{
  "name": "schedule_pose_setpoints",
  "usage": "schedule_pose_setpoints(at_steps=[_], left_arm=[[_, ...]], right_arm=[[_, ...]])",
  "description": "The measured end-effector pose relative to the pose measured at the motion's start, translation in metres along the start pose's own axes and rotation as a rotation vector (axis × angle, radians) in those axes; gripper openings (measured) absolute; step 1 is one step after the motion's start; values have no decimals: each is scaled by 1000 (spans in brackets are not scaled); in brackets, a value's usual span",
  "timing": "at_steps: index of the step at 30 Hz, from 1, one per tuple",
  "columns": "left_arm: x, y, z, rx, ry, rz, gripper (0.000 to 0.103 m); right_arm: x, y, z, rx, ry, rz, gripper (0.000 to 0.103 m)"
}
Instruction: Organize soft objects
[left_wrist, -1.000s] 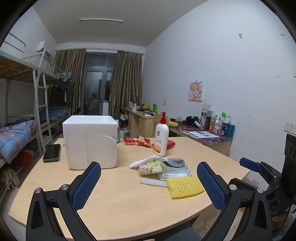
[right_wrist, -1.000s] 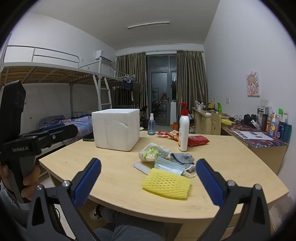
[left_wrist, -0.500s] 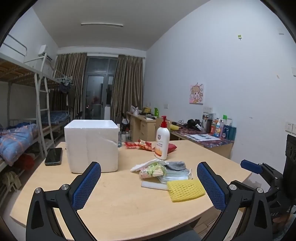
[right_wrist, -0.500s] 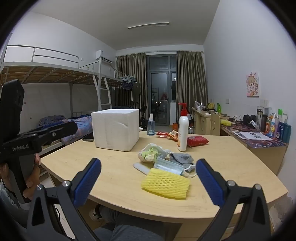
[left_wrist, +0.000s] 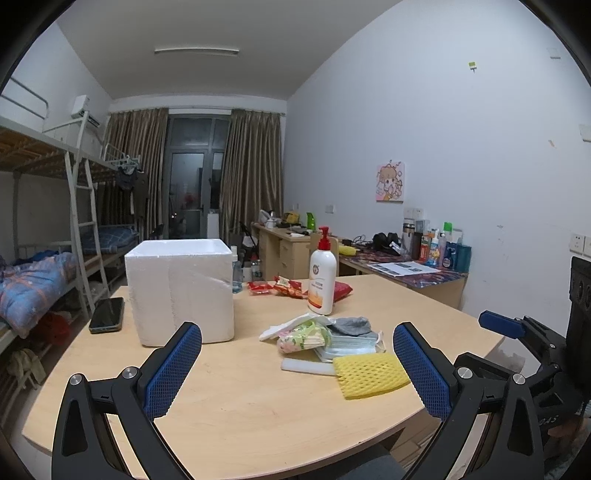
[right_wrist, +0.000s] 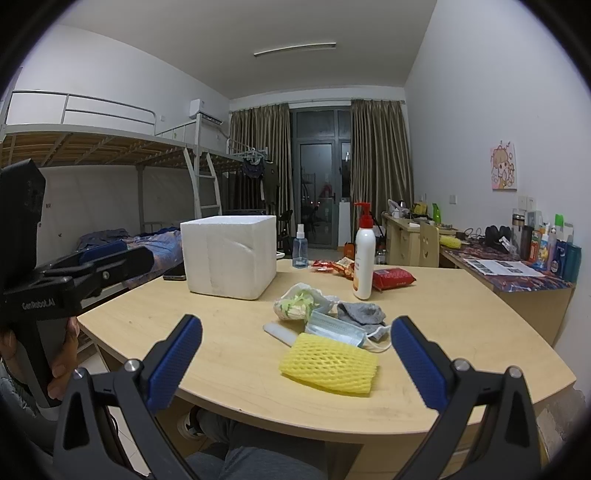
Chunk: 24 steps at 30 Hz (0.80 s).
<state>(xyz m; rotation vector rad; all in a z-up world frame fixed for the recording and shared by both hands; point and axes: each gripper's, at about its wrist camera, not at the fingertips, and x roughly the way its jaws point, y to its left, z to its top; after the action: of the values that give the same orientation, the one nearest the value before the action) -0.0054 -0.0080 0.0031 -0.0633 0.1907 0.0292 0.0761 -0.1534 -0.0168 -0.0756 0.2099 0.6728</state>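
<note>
Two grippers, both with jaws spread wide and holding nothing, hang above the near edge of the table (left_wrist: 229, 398). Over the last second the left gripper (left_wrist: 297, 373) has tilted slightly upward and eased forward, so the foam box (left_wrist: 181, 291) and the heap of soft items sit lower and a little larger in its view; the right gripper (right_wrist: 295, 369) has barely shifted. Nothing on the table has been displaced.

Soft items lie in one loose cluster right of the foam box and well apart from it: a yellow foam net sleeve (right_wrist: 328, 365) nearest the person, a stack of face masks (right_wrist: 338, 326) touching its far edge, a grey sock (right_wrist: 362, 313) behind the masks, and a crumpled plastic bag (right_wrist: 299, 304) with green print to their left. A white strip (right_wrist: 279, 332) lies just beside the sleeve; its material cannot be told at this resolution. The lotion pump bottle (right_wrist: 364, 258) stands upright just behind the heap.

Judged from this arrangement, sorting has not begun: the change is an approach only, with the sleeve the closest candidate for a first grasp and the open-topped foam box a likely, though unconfirmed, receptacle.
</note>
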Motion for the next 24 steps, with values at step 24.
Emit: schedule_pose_setpoints(at_steps=[24], left_arm=[[-1,-3,-1,11,-8,29,103]], right_arm=[[-2,-3,1,2,5,-9,103]])
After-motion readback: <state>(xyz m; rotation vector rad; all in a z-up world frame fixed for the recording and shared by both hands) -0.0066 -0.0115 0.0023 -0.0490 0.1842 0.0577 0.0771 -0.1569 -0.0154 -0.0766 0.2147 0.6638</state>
